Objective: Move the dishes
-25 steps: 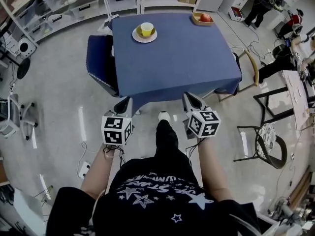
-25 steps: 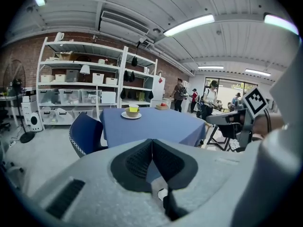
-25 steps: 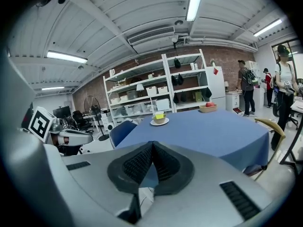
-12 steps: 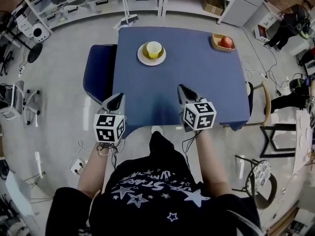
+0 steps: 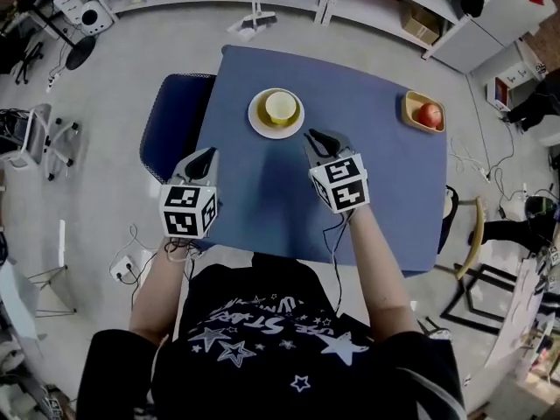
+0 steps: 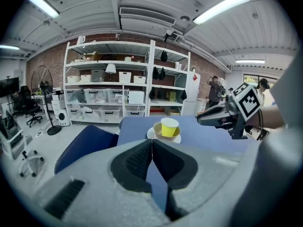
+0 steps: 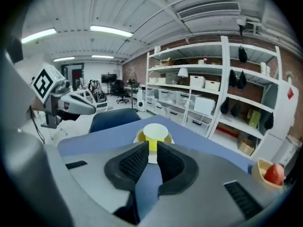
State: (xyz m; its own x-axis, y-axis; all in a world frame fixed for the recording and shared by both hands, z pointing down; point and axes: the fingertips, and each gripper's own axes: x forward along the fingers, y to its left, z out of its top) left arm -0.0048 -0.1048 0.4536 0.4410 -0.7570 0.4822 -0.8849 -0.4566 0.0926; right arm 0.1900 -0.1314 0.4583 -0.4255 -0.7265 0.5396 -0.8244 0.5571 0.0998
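At the blue table point(image 5: 262, 199), left gripper point(image 5: 207, 153) fingers together, right gripper point(image 5: 317, 136) fingers slightly apart, empty, yellow cup point(image 7: 155, 133) half-hidden behind.

Lab-like workroom, white shelving point(image 6: 128, 79) with storage bins point(image 6: 92, 96), brick wall point(image 6: 54, 63), strip lights point(image 6: 227, 6), office chair point(image 6: 22, 109)
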